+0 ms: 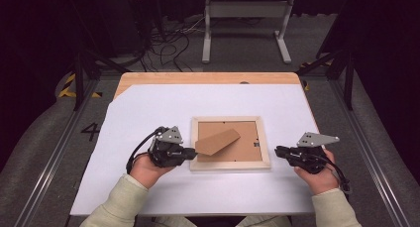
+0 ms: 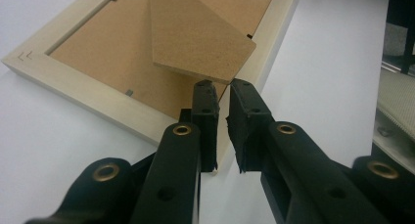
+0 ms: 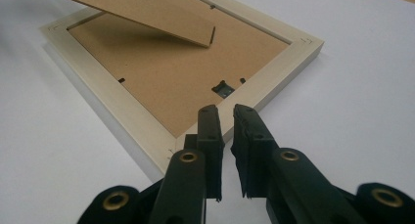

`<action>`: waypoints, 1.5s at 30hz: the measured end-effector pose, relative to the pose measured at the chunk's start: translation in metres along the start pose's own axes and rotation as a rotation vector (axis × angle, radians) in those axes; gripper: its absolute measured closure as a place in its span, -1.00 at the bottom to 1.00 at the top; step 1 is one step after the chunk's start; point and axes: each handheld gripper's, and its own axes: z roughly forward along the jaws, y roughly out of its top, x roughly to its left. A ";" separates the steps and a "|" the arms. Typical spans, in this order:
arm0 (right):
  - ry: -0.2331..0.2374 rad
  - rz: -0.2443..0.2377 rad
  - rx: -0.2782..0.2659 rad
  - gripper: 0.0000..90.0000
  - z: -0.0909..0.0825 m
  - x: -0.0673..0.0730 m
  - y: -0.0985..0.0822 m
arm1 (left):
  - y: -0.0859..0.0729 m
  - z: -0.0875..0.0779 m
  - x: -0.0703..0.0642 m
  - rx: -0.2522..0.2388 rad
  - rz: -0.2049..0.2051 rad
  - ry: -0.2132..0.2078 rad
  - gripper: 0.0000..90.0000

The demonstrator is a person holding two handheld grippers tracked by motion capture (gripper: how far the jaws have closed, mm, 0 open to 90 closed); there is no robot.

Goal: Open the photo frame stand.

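Nearest the camera in the high view, 2 sleeved forearms are coming in from the bottom edge, each hand gripping a hand-held gripper. The left hand-held gripper (image 1: 192, 152) is lying low at the frame's (image 1: 231, 163) near-left corner, its jaws standing a narrow gap apart with nothing between them — in the left gripper view (image 2: 221, 92) the tips are sitting just under the free end of the stand (image 2: 195, 35), though contact cannot be told. The right hand-held gripper (image 1: 278, 150) is resting just beside the frame's right edge, jaws likewise narrowly parted and empty; in the right gripper view (image 3: 224, 114) they are pointing at a frame (image 3: 274, 72) corner.

The frame is lying face down in the middle of the white sheet (image 1: 148, 108) covering the tabletop (image 1: 198, 78), its brown backing (image 1: 247, 145) facing up. The stand (image 1: 217, 141) — a brown board flap — is tilting up off the backing, as the right gripper view shows (image 3: 142, 13).

Beyond the tabletop, cables (image 1: 168, 43) are trailing across the floor beside a grey metal base (image 1: 245, 24).
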 end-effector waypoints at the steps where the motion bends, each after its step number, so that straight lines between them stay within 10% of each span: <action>1: 0.000 0.000 0.001 0.82 0.000 0.000 0.000 | 0.001 0.000 0.000 -0.007 -0.003 0.000 0.81; 45: -0.007 0.020 0.008 0.82 0.001 -0.006 -0.006 | 0.051 -0.003 -0.001 -0.140 -0.065 0.098 0.85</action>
